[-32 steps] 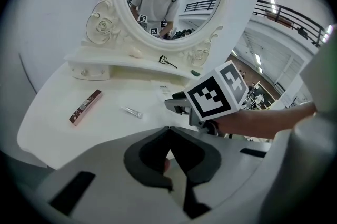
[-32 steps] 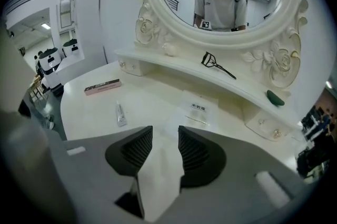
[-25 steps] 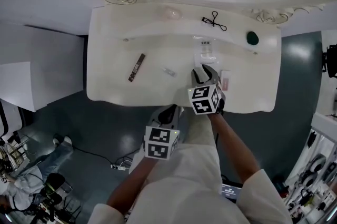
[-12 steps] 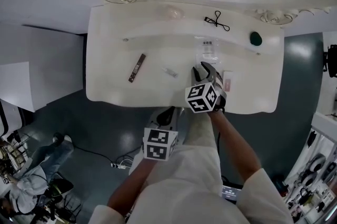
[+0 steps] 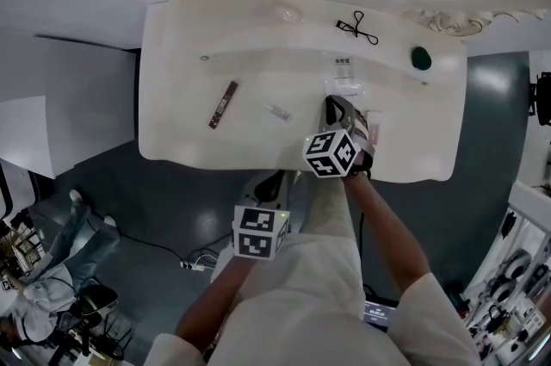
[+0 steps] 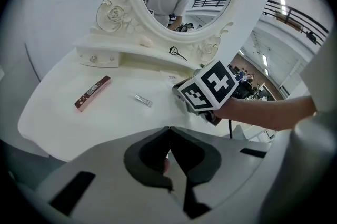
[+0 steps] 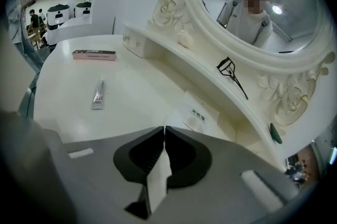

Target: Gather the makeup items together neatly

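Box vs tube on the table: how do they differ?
The box is dark brownish and long; the tube is pale, silvery and much shorter. The box lies nearer the table's left edge, the tube nearer the middle. Both lie flat, apart, untouched.

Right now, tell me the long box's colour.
Long box: pink and dark brown, clearest in left gripper view.

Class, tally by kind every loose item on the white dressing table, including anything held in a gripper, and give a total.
Long box: 1
Small tube: 1
Eyelash curler: 1
Clear labelled packet: 1
Green oval item: 1
Pale round puff: 1
Flat white packet, pinched by the right gripper, whose jaws have just been closing: 1
Total: 7
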Tool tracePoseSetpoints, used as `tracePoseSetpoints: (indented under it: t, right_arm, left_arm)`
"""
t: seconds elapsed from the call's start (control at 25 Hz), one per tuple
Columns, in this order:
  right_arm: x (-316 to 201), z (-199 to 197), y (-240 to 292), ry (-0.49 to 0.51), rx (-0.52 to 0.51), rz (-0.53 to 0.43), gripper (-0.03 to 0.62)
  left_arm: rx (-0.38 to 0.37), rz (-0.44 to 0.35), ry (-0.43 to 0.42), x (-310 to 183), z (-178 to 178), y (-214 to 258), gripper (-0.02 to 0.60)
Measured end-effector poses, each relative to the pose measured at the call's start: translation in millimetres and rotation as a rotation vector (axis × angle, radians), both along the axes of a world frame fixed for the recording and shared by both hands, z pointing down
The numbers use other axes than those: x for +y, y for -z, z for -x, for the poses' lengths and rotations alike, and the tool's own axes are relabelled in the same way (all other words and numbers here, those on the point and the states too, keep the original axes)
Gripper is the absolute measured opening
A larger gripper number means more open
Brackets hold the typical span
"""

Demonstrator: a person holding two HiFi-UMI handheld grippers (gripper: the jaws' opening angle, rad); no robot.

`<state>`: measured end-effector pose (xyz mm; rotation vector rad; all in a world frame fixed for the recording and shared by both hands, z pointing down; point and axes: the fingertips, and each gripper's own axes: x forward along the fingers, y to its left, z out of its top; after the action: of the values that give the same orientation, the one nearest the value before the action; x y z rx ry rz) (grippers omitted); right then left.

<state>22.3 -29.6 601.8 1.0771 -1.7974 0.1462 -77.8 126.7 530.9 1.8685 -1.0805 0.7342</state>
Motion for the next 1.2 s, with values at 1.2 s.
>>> tracePoseSetpoints:
  t: [1.2]
  right_arm:
    - [42, -1, 64, -0.076, -0.181, -0.023, 0.003]
  left_arm:
    - [-0.003, -0.069, -0.026, -15, -4, 31, 0.011]
